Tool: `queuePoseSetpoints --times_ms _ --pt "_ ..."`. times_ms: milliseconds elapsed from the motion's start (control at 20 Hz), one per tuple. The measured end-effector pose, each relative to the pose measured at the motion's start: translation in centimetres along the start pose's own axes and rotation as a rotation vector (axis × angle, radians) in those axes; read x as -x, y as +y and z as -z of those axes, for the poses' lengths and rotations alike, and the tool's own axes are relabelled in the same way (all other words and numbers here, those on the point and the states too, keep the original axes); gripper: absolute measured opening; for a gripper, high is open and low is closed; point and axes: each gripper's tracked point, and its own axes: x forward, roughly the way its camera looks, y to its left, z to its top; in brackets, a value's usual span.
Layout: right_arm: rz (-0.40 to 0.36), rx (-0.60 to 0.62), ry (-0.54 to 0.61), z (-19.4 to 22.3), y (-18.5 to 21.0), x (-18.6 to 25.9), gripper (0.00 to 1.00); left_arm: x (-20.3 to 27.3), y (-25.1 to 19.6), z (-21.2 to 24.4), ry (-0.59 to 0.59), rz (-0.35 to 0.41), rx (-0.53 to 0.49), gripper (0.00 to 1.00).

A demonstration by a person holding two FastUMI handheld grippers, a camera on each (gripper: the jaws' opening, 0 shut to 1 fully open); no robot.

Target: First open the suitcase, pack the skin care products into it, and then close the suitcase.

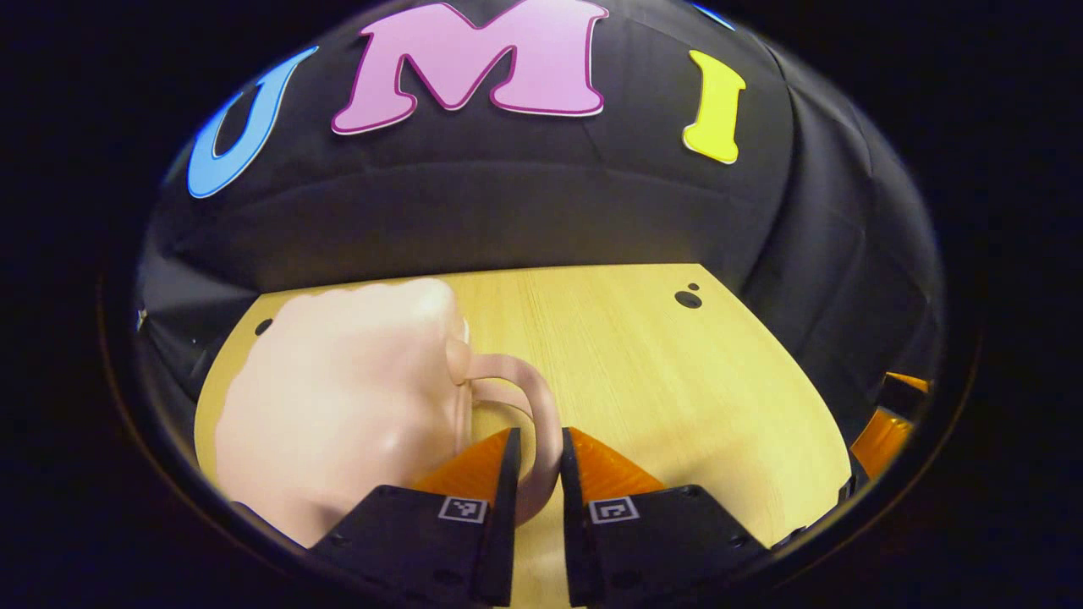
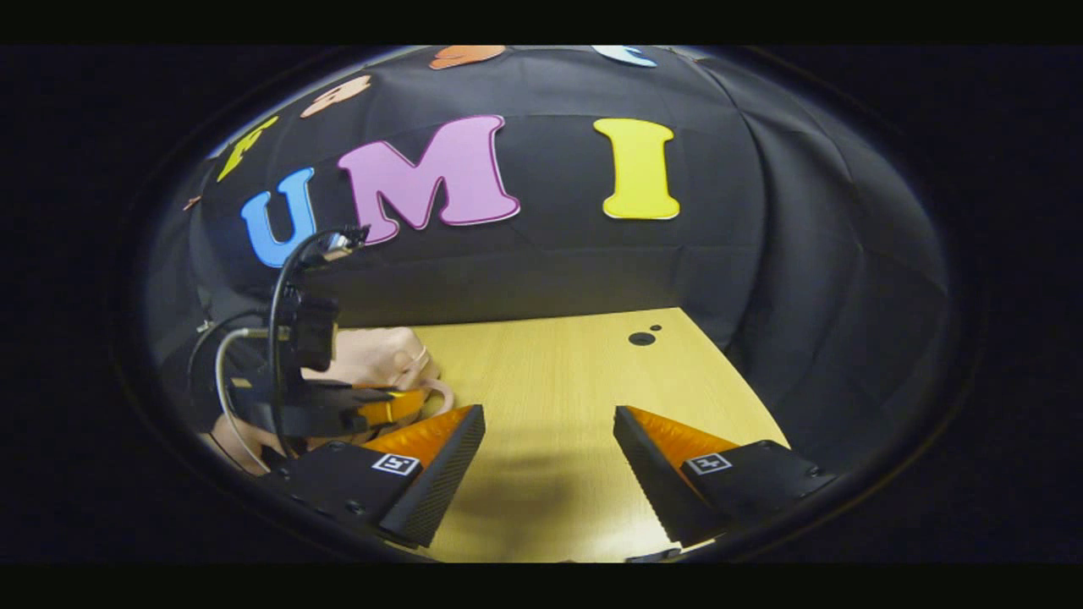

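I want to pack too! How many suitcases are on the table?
1. The pink suitcase sits on the left part of the wooden table, its handle between the left gripper fingers. In the right gripper view it sits behind that gripper, partly hidden.

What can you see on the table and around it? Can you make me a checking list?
Surface: light wooden table, two dark holes near its far edge.
Job's things: pale pink suitcase, closed, on the table; its handle sits between the left claw's fingers. Skin care products: nothing seen.
Clutter: nothing seen.
Grippers: left claw shut on the handle; right claw open, holding nothing, over bare table.
Cables: dark and grey cables loop from the left claw, in the right gripper view.
Surroundings: black cloth wall behind the table.
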Motion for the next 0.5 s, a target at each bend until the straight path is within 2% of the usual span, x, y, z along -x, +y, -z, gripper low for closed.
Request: queuePoseSetpoints --times_ms 50,100,150,200,300,350,500 --pt "0.005 -0.006 -0.013 -0.8 -0.1 0.4 0.97 1.1 -0.1 -0.8 -0.023 -0.003 0.009 0.31" --pt "0.006 -0.005 -0.029 -1.6 0.0 0.8 0.97 2.6 0.4 -1.9 -0.057 -0.021 0.017 0.37" --pt "0.006 0.002 -0.041 -2.2 0.2 1.3 0.97 4.0 0.7 -3.1 -0.093 -0.024 0.028 0.49" --pt "0.000 0.013 -0.051 -3.0 0.7 1.8 0.97 5.7 1.1 -4.3 -0.131 -0.024 0.046 0.53" --pt "-0.005 0.042 -0.086 -4.7 1.8 3.0 0.97 9.5 1.9 -6.8 -0.217 -0.009 0.090 0.78" --pt "-0.005 0.051 -0.112 -5.6 2.5 3.6 0.97 11.5 2.5 -8.1 -0.263 -0.006 0.105 0.96" --pt "-0.028 0.055 -0.161 -7.9 5.5 5.5 0.97 18.3 5.9 -10.0 -0.357 -0.057 0.110 0.97"
